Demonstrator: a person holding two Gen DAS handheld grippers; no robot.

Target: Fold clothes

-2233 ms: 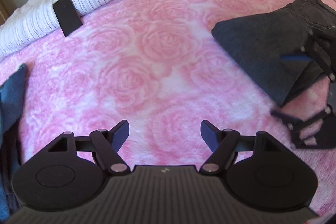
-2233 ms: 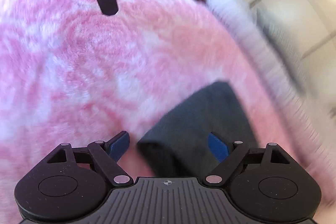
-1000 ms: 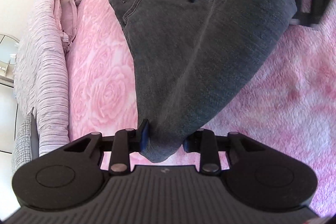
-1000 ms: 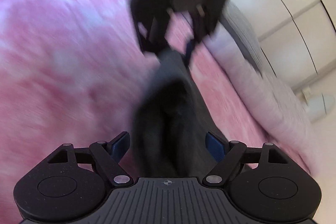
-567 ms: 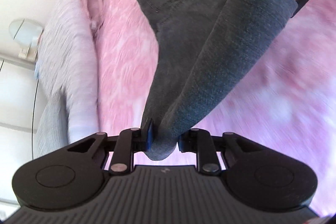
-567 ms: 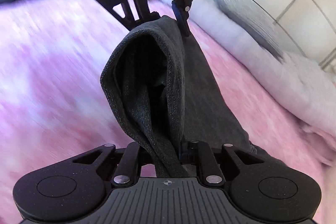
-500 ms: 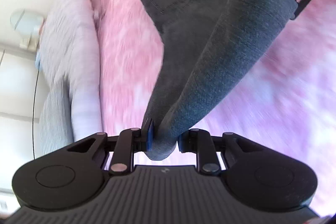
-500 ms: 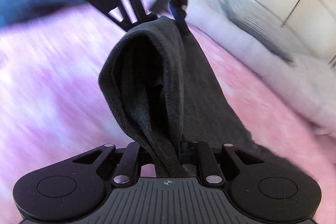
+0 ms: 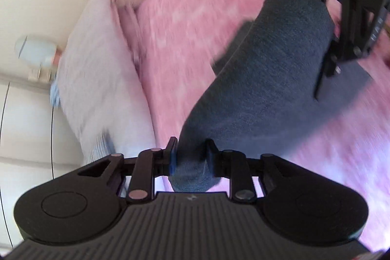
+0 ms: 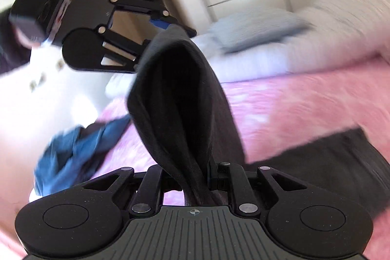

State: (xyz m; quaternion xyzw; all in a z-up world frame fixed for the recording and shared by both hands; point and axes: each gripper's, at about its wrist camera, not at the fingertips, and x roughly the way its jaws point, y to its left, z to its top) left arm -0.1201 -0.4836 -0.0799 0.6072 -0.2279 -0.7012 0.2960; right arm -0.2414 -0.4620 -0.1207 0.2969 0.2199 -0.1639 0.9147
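Left wrist view: left gripper [image 9: 189, 157] clamps dark jeans [image 9: 265, 70], fold stretched lengthwise btwn both grippers. Right gripper [image 10: 195, 177] pinches the other end; jaws just closed on it.

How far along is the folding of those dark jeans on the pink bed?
Done: the dark grey denim jeans are already doubled over, with the fold running between the grippers. In hand: the left gripper and right gripper each pinch an end, lifting it off the pink rose-patterned blanket. Left: laying it flat, probably another fold; a crumpled blue garment lies beside it, unfolded.
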